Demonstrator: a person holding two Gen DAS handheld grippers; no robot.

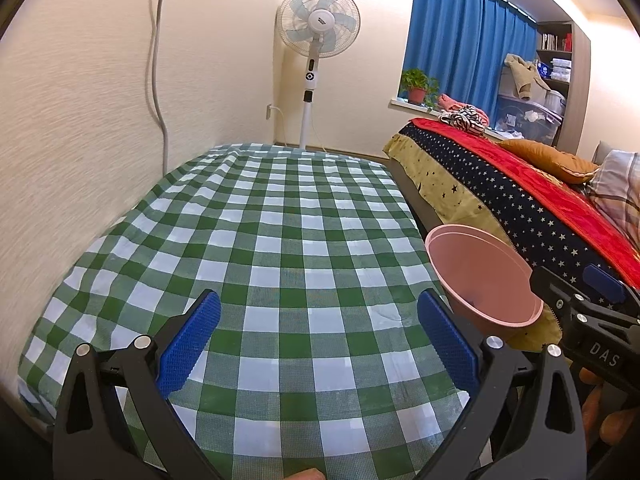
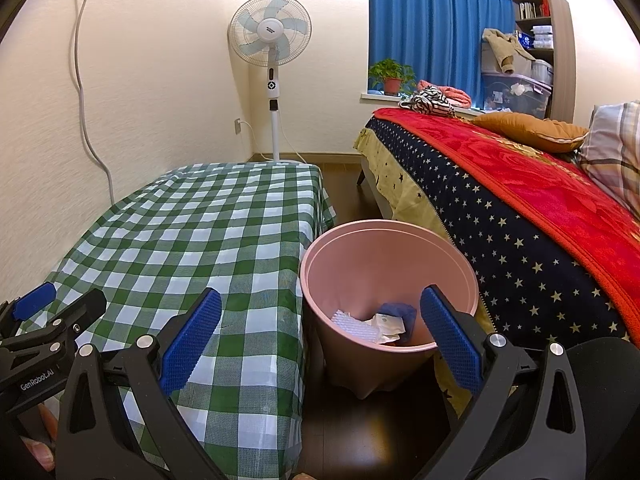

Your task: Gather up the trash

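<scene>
Bed [image 2: 520, 184] w/ red blanket and star-print cover fills the right side. Bench [image 1: 256, 240] under a green-and-white check cloth sits along the wall on the left; its top shows no trash in either view. Standing fan [image 2: 271, 36] well back by the wall, not in play.

Pink bin [image 2: 384, 280] stands upright on the dark floor in the gap btwn bench and bed, just beside the bench's side drape. Trash [image 2: 380, 326] — white crumpled paper, a ribbed white piece, smth blue — lies at the bin's bottom, so that's where the task's stuff is now.

Key relation: bin is straight ahead of and below the right tongs [image 2: 320, 340], its mouth opening up twd them; from the left tongs [image 1: 318, 344] it lies off to the right, past the bench edge. Right hand is clearly nearer.

Left tongs: spread wide, nothing btwn the pads, over the bench cloth. Right tongs: spread wide too, empty, above the bin's near rim.

Judgement: collection looks about done, unless smth lies out of view.
</scene>
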